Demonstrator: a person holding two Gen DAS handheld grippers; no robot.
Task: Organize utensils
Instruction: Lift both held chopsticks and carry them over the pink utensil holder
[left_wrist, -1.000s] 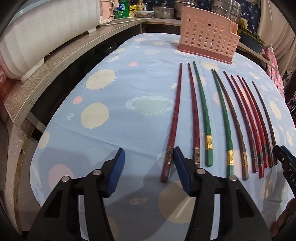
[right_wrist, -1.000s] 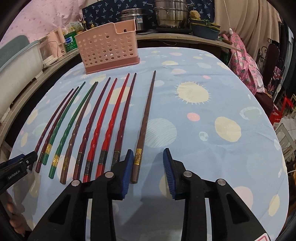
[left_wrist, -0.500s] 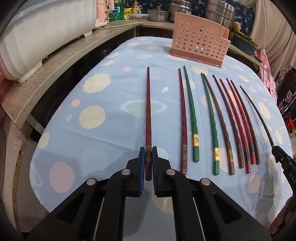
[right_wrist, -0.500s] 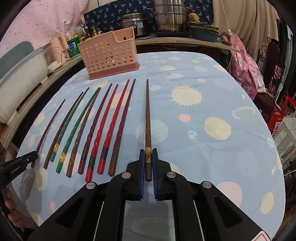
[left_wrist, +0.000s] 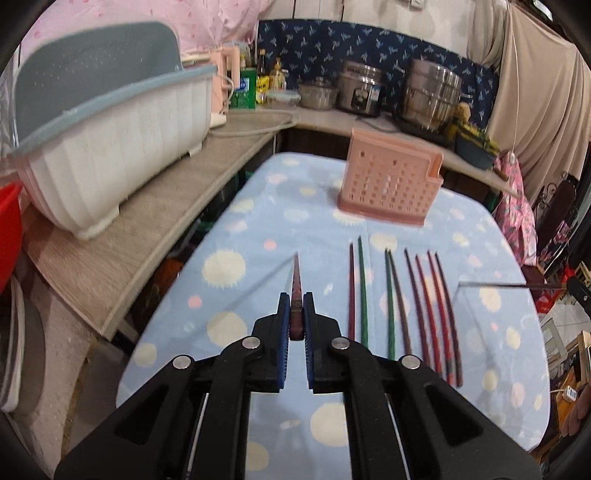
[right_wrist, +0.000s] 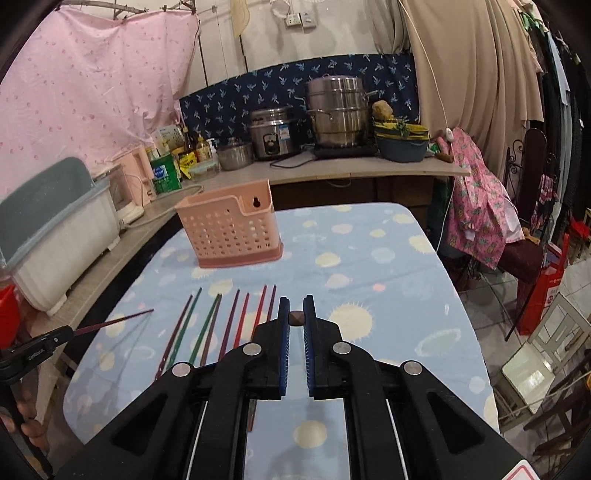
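My left gripper (left_wrist: 295, 314) is shut on a dark red chopstick (left_wrist: 296, 284) and holds it lifted above the table, pointing toward the pink perforated utensil basket (left_wrist: 389, 188). My right gripper (right_wrist: 296, 317) is shut on a brown chopstick (right_wrist: 296, 318), seen end-on between the blue pads. Several red, green and brown chopsticks (left_wrist: 406, 302) lie in a row on the blue spotted tablecloth (left_wrist: 258, 258); they also show in the right wrist view (right_wrist: 221, 321). The basket (right_wrist: 231, 229) stands upright at the table's far end.
A white and grey dish rack (left_wrist: 103, 140) sits on the wooden counter (left_wrist: 147, 229) to the left. Steel pots (right_wrist: 334, 110), a rice cooker (right_wrist: 273, 133) and bottles line the back counter. A chair with pink cloth (right_wrist: 487, 221) stands right of the table.
Both grippers have lifted their chopsticks off the cloth and raised up, tilting toward the basket. One second ago both were open beside the chopsticks; they then shut on them.
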